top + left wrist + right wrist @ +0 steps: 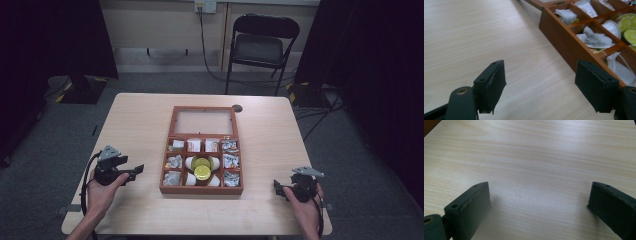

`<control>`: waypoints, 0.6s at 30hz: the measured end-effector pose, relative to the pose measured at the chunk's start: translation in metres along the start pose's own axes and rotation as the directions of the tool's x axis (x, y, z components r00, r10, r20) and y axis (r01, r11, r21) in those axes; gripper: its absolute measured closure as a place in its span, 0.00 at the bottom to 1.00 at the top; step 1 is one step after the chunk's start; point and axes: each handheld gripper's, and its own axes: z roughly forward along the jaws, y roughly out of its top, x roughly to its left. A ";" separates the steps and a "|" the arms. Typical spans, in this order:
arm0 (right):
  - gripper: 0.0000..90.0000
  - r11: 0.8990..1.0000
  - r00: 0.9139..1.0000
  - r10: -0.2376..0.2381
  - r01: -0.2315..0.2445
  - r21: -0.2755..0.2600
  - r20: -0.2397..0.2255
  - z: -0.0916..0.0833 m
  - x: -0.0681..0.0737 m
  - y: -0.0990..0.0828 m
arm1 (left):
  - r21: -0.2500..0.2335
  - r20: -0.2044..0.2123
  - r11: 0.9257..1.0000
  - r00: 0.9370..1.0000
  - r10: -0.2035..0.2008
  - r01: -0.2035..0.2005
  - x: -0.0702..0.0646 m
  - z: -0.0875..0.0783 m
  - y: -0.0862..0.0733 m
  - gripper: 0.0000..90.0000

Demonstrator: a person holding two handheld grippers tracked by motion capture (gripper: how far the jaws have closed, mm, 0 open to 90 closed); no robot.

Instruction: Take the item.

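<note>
A brown wooden box [202, 190] with several compartments lies mid-table, its glass lid [204, 121] folded back flat. The compartments hold tea bags [596, 40] and white pods with yellow-green tops [202, 167]. My left gripper [137, 171] is held left of the box, pointing toward it. In the left gripper view its jaws [541, 85] stand apart over bare table, with the box's side wall [564, 42] just ahead on the right. My right gripper [276, 187] rests near the table's front right corner. Its jaws [539, 202] stand wide open over bare wood.
The light wooden table [140, 115] has a small dark round cap [237, 108] near its far edge. Behind it stands a black folding chair [260, 45], and cables run over the grey floor. Dark curtains hang at both sides.
</note>
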 end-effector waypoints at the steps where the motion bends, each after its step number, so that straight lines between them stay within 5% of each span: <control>1: 0.04 1.000 1.000 0.000 0.000 0.000 0.000 0.000 0.000 0.000 | 0.000 0.008 1.000 1.000 0.005 -0.005 -0.001 0.000 0.002 0.27; 18: 0.04 1.000 1.000 0.000 0.000 0.000 0.000 0.000 0.000 0.000 | 0.002 0.091 0.996 0.992 0.083 -0.084 -0.032 0.013 0.022 0.30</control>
